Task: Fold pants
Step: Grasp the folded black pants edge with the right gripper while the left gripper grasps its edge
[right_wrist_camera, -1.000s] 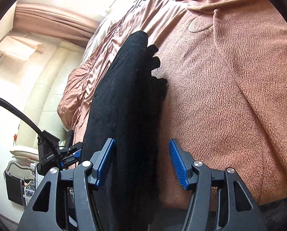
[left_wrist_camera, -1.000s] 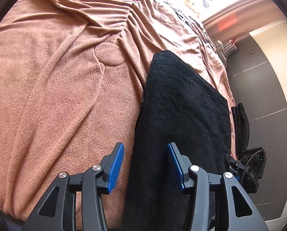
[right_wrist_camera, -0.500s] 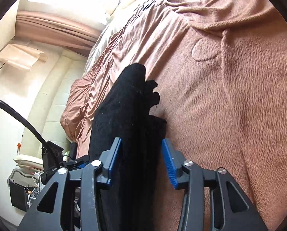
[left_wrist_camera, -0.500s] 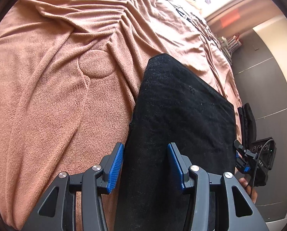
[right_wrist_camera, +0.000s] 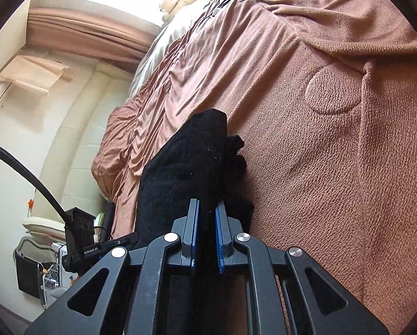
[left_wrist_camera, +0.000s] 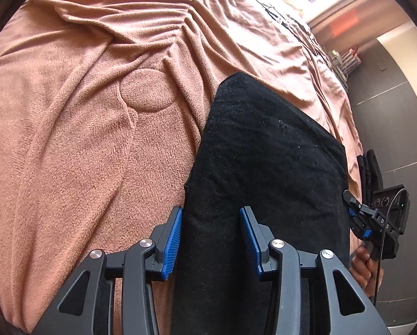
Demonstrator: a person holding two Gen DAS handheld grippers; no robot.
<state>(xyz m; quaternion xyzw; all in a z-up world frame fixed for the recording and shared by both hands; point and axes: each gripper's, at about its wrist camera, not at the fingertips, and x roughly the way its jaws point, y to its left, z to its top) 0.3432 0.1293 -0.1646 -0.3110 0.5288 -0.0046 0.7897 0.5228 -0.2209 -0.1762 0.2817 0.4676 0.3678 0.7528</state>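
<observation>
Closing right tongs (right_wrist_camera: 207, 233) pinch the black pants' (left_wrist_camera: 267, 167) near edge; left tongs (left_wrist_camera: 211, 240) closing too, pads apart, straddling the near-left edge; pants' long axis runs away across the brown blanket (left_wrist_camera: 77, 139).

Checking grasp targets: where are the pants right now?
The pants lie on the brown blanket near the bed's edge. In the left wrist view they sit right of center, between the left claw's pads; the right claw is closing on their other edge.
</observation>
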